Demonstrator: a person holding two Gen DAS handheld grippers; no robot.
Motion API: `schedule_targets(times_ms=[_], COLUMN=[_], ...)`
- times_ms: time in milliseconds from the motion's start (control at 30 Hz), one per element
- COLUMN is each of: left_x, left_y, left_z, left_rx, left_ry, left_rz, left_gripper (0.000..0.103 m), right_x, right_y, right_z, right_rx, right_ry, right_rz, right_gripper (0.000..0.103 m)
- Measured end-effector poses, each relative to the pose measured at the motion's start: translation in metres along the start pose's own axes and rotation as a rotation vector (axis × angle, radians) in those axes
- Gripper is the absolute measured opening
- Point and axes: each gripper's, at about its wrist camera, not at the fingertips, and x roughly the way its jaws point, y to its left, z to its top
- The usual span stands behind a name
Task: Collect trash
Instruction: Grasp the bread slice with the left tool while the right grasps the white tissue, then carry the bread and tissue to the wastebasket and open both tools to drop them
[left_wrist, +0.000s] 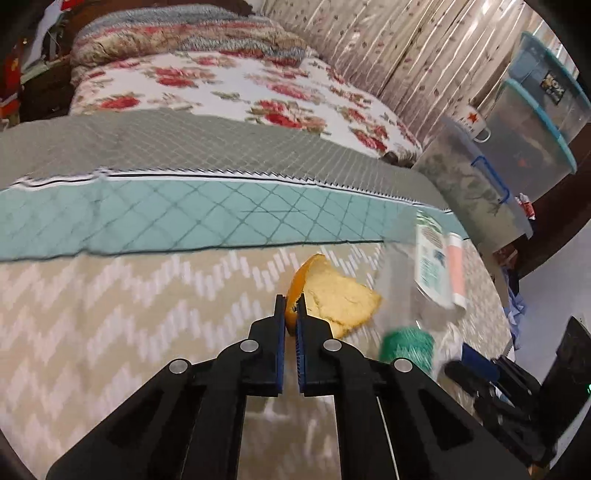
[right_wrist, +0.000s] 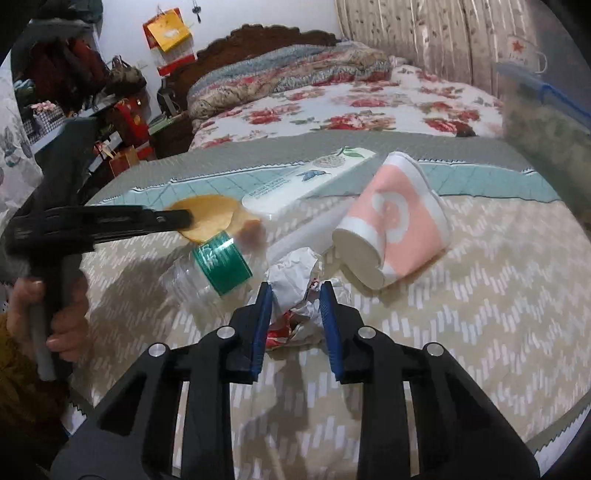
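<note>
In the left wrist view, our left gripper (left_wrist: 291, 308) sits at lower centre with its jaws pinched closed on the edge of an orange peel (left_wrist: 332, 295), which lies on the beige zigzag blanket (left_wrist: 129, 314) covering the bed. To the right of the peel, blurred, lie a clear plastic bottle (left_wrist: 406, 343) with a green label and a white box (left_wrist: 432, 258) with teal print.

In the right wrist view, our right gripper (right_wrist: 295, 295) is at lower centre, its jaws parted around a crumpled white wrapper (right_wrist: 295, 273) with red print; the blue pads stand either side of the wad, and we cannot tell whether they press on it. The plastic bottle (right_wrist: 218, 267) lies just left of the wrapper. A pink-and-white paper cup (right_wrist: 395, 221) lies on its side at centre right, near the wrapper. The white box (right_wrist: 314, 177) lies behind them. At left of the frame the left gripper (right_wrist: 184, 218) grips the orange peel (right_wrist: 210, 216).
</note>
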Motion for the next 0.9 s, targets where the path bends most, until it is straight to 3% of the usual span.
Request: schedule_targets(times_ms=[100, 233, 400, 500, 533, 567, 600, 667, 900], left_x=[-0.032, -0.079, -0.1, -0.09, -0.082, -0.073, -0.065, -0.048, -0.009], left_y=[0.005, 0.005, -0.016, -0.048, -0.062, -0.074, -0.084, -0.103, -0.126], left_z=[-0.018, -0.043, -0.062, -0.069, -0.071, -0.074, -0.076, -0.08, -0.083], left_rx=[-0.026, -0.03, -0.003, 0.047, 0.073, 0.097, 0.12, 0.171, 0.232], left_ry=[-0.032, -0.092, -0.073, -0.029, -0.004, 0.019, 0.038, 0.061, 0.115], left_rz=[-0.057, -0.125, -0.258, -0.328, -0.335, -0.332, -0.325, -0.286, -0.177], left_gripper=[0.004, 0.004, 0.004, 0.004, 0.004, 0.004, 0.004, 0.004, 0.008], right_x=[-0.025, -0.063, -0.074, -0.072, -0.072, -0.073, -0.077, -0.084, -0.079], right_y=[-0.006, -0.023, -0.054, -0.069, -0.07, -0.071, -0.071, -0.072, -0.075], right_z=[-0.009, -0.028, -0.055, -0.063, -0.062, -0.063, -0.064, -0.066, -0.074], right_rx=[0.004, 0.011, 0.07, 0.14, 0.149, 0.156, 0.161, 0.16, 0.15], right_ry=[-0.043, -0.108, -0.066, -0.063, -0.065, -0.067, -0.086, -0.134, -0.115], right_rz=[0.003, -0.074, -0.128, -0.089, -0.079, -0.068, -0.068, -0.086, -0.075], right_gripper=[0.019, 0.019, 0.019, 0.028, 0.044, 0.072, 0.081, 0.082, 0.081])
